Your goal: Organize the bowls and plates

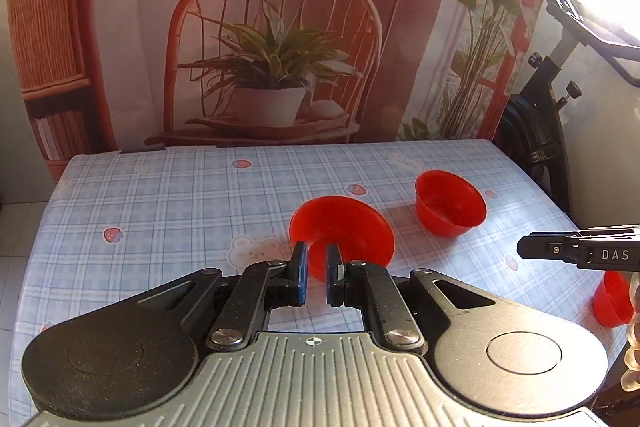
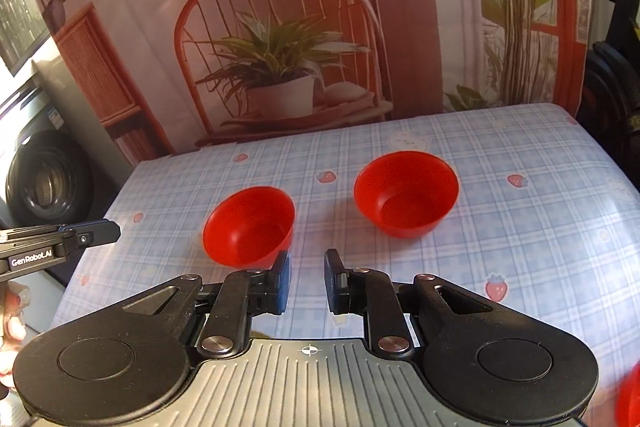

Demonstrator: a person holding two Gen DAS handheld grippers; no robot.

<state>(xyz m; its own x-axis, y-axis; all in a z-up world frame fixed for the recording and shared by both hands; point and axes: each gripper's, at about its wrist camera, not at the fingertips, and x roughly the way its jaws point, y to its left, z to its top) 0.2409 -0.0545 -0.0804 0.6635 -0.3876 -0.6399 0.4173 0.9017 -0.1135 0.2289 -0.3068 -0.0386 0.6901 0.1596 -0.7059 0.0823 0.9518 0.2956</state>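
Observation:
Three red bowls sit on the checked tablecloth. In the left wrist view a near red bowl lies just ahead of my left gripper, whose narrow-set pads flank the bowl's near rim; whether they pinch it is unclear. A second bowl stands farther right, and a third bowl sits at the right edge under my right gripper's side. In the right wrist view my right gripper is open and empty, just behind the near bowl; the second bowl stands beyond.
The table has a blue plaid cloth with strawberries and bears. A printed backdrop hangs behind its far edge. An exercise bike stands at the right. A washing machine stands at the left.

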